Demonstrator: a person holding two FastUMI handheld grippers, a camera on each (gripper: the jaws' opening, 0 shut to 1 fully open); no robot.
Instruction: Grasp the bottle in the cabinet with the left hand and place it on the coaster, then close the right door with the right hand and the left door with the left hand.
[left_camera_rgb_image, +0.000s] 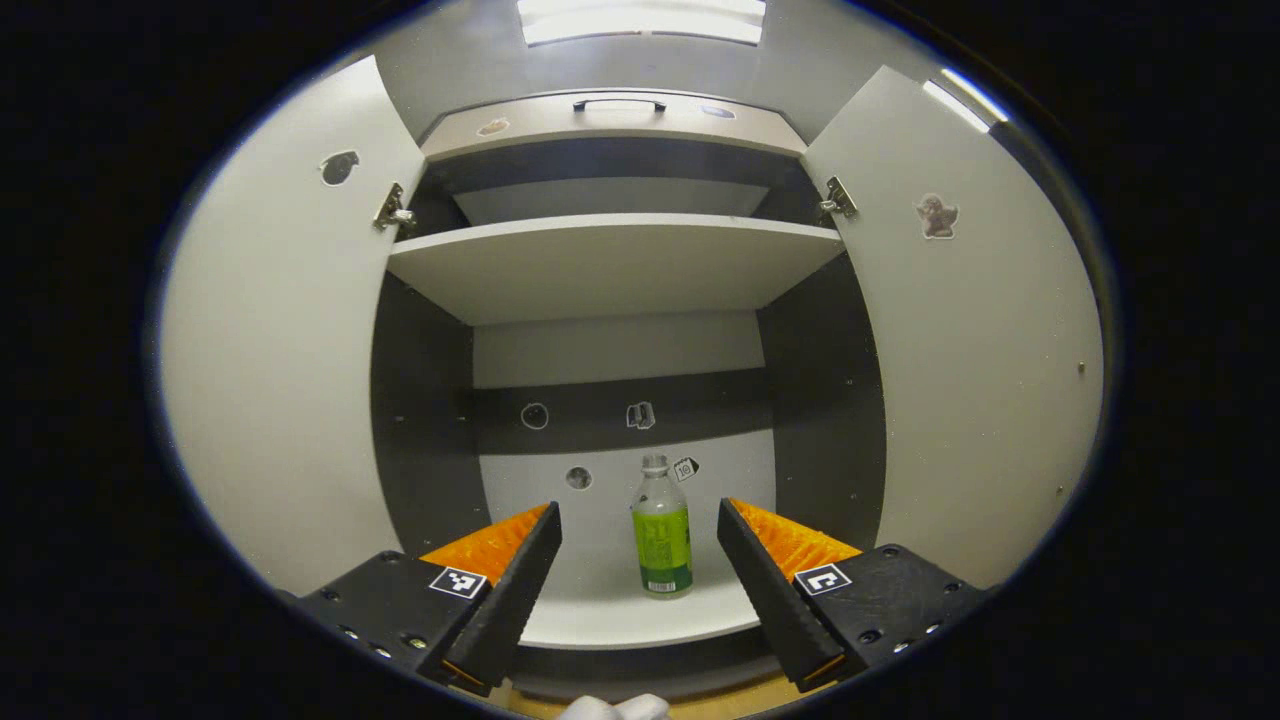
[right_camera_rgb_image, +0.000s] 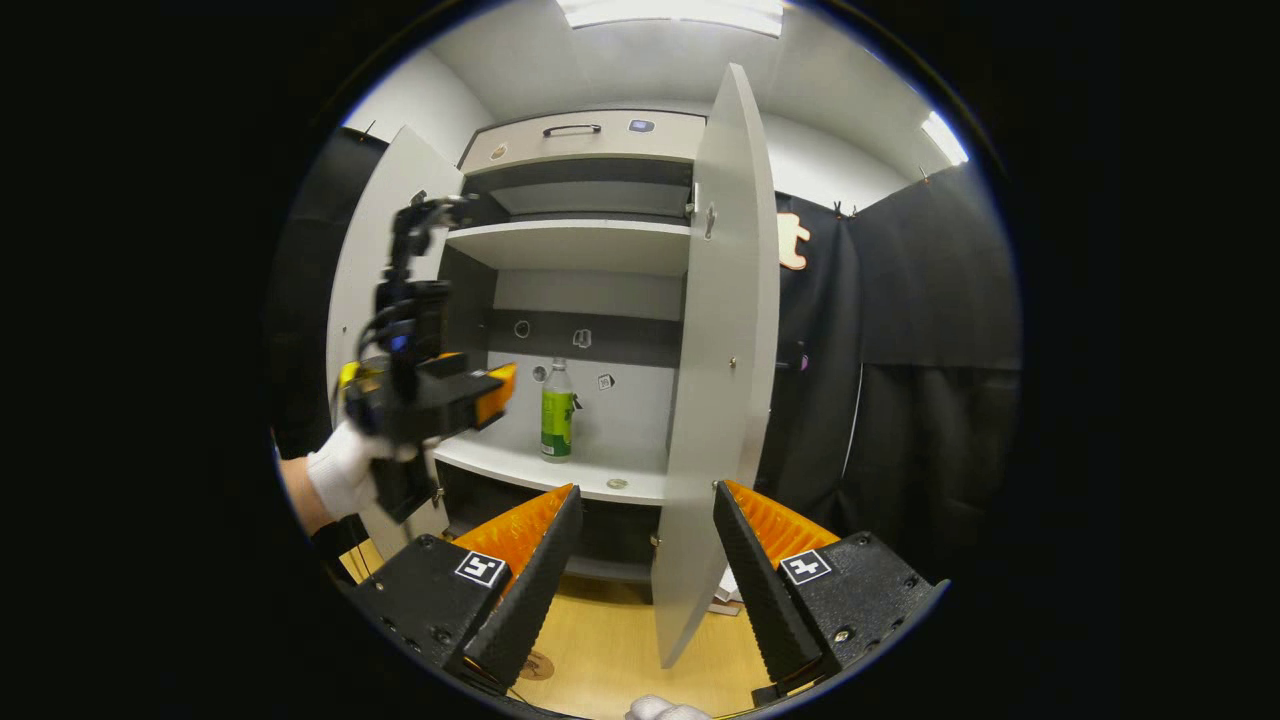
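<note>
Doors, two of them, left door (left_camera_rgb_image: 280, 380) and right door (left_camera_rgb_image: 985, 380), stand open around one bottle (left_camera_rgb_image: 661, 535) upright on the lower shelf (left_camera_rgb_image: 610, 610), while your left gripper (left_camera_rgb_image: 640, 575) and right gripper (right_camera_rgb_image: 640, 575) hold fingers apart, gripping nothing.

One bottle (left_camera_rgb_image: 662, 535) stands on the cabinet's (left_camera_rgb_image: 610, 120) lower shelf (left_camera_rgb_image: 600, 610). The cabinet has two open doors, left (left_camera_rgb_image: 275, 400) and right (left_camera_rgb_image: 985, 390), two shelves, and one drawer handle (left_camera_rgb_image: 619, 103) on top. Two grippers, left (left_camera_rgb_image: 640, 560) and right (right_camera_rgb_image: 640, 560).
</note>
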